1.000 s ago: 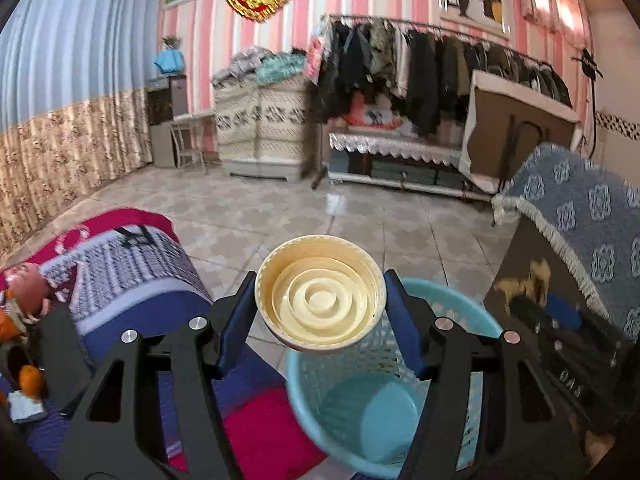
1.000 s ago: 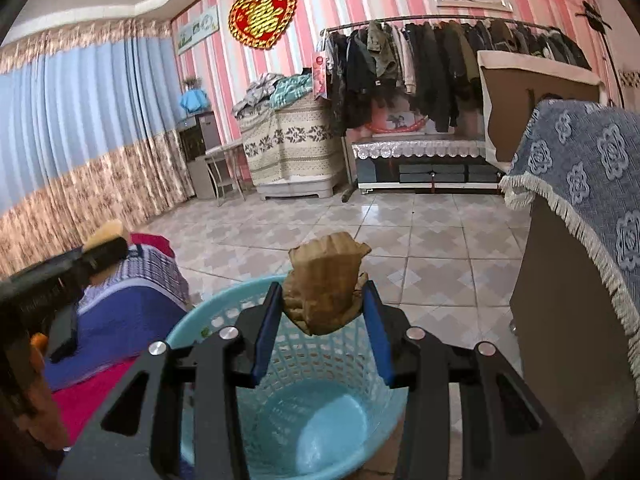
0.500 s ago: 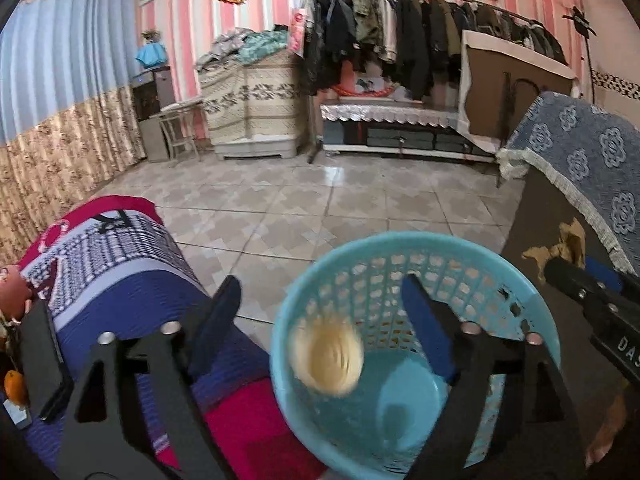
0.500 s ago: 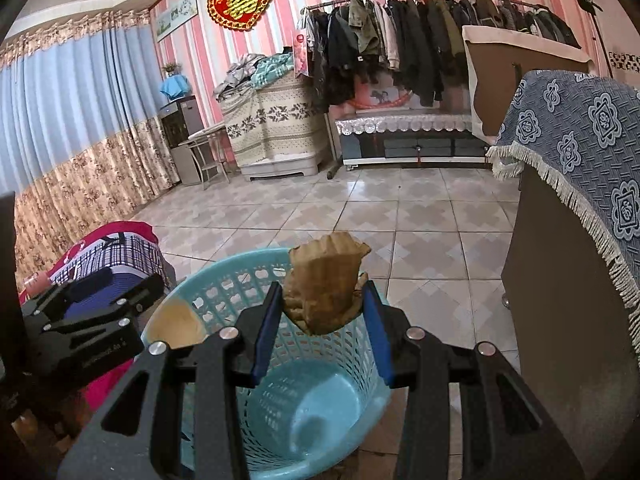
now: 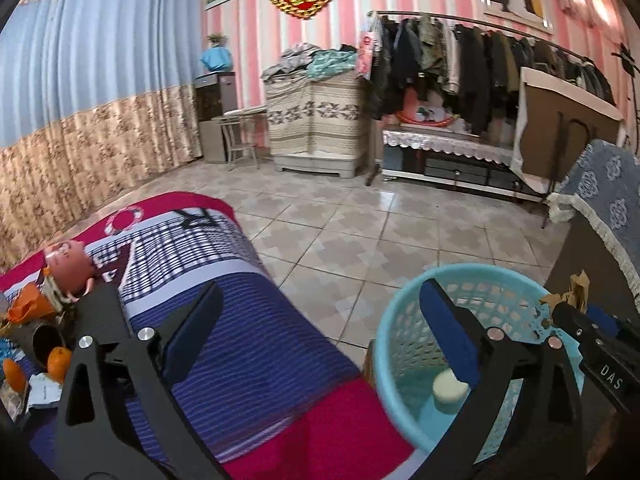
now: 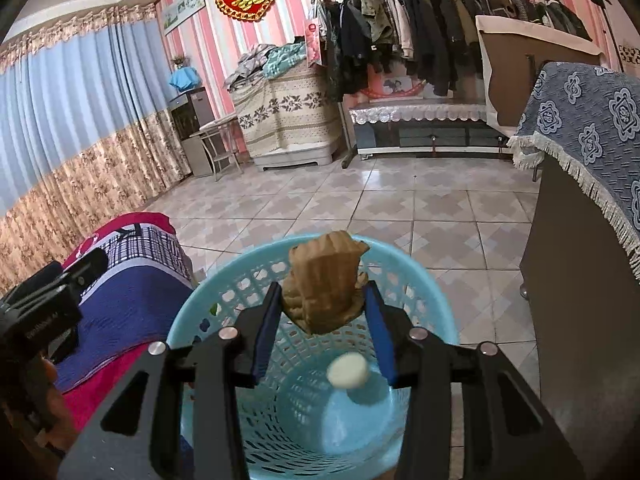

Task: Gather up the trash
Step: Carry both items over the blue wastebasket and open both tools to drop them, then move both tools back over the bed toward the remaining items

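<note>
- Left wrist view: the left gripper [image 5: 320,332] has its jaws spreading wide with nothing between them, above a striped blanket [image 5: 248,344] beside the blue basket [image 5: 404,320].
- A cream lid [image 6: 347,370] lies inside the basket.
- The right gripper [image 6: 320,314] clamps crumpled brown paper [image 6: 324,280] over the basket's opening.

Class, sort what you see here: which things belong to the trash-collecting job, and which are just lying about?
Belongs to the job:
- blue basket
- cream lid in the basket
- brown crumpled paper held in the right gripper
- left gripper, jaws opening, empty

Lying about:
- striped blanket
- clothes rack
- oranges
</note>
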